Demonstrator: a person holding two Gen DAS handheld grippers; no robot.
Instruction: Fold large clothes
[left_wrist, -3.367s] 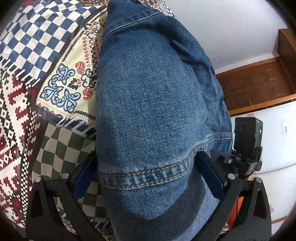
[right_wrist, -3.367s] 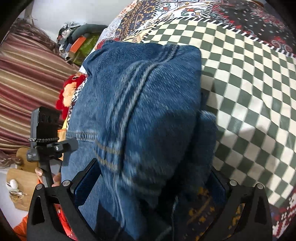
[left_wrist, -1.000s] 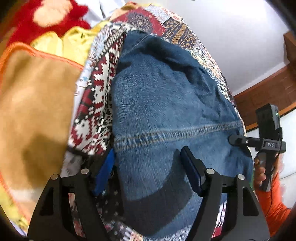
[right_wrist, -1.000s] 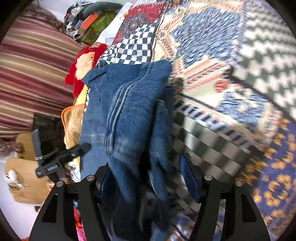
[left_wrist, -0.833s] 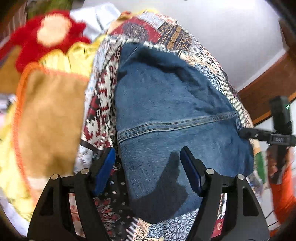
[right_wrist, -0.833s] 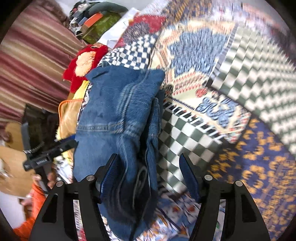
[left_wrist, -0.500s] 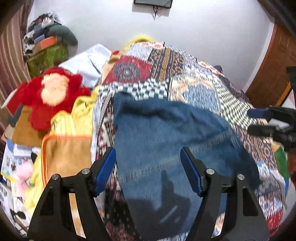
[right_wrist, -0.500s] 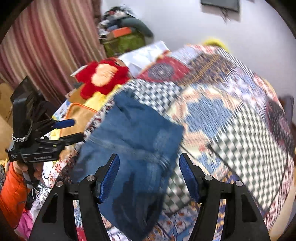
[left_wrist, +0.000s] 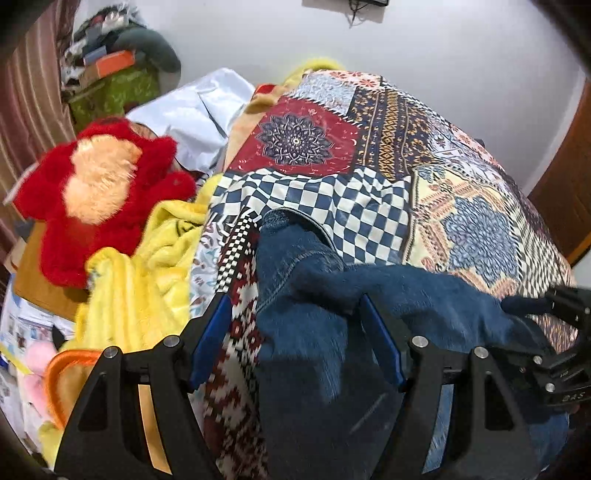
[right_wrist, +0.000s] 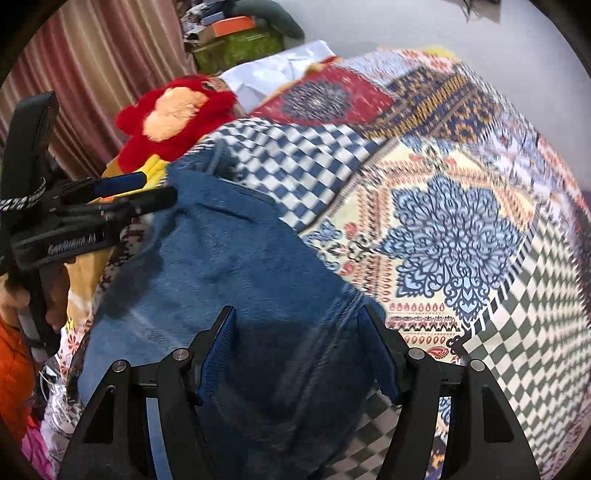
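Folded jeans (left_wrist: 306, 295) lie on the bed (left_wrist: 465, 192), on its patchwork cover, at the edge next to the red plush toy (left_wrist: 99, 199) & yellow blanket (left_wrist: 147, 280). Denim is bunched, one end reaching onto the blue-white checked patch.

Left gripper (left_wrist: 295, 343) hangs above the jeans, jaws apart, blue pads clear of the cloth, nothing gripped. Right gripper (right_wrist: 299, 350) likewise over the denim near the bed's near edge, jaws apart, nothing clamped. Each gripper shows in the other's view: right one (left_wrist: 554, 332) at the pic's right side, left one (right_wrist: 122, 195) held by a hand (right_wrist: 14, 291) w/ orange sleeve (right_wrist: 11, 369).
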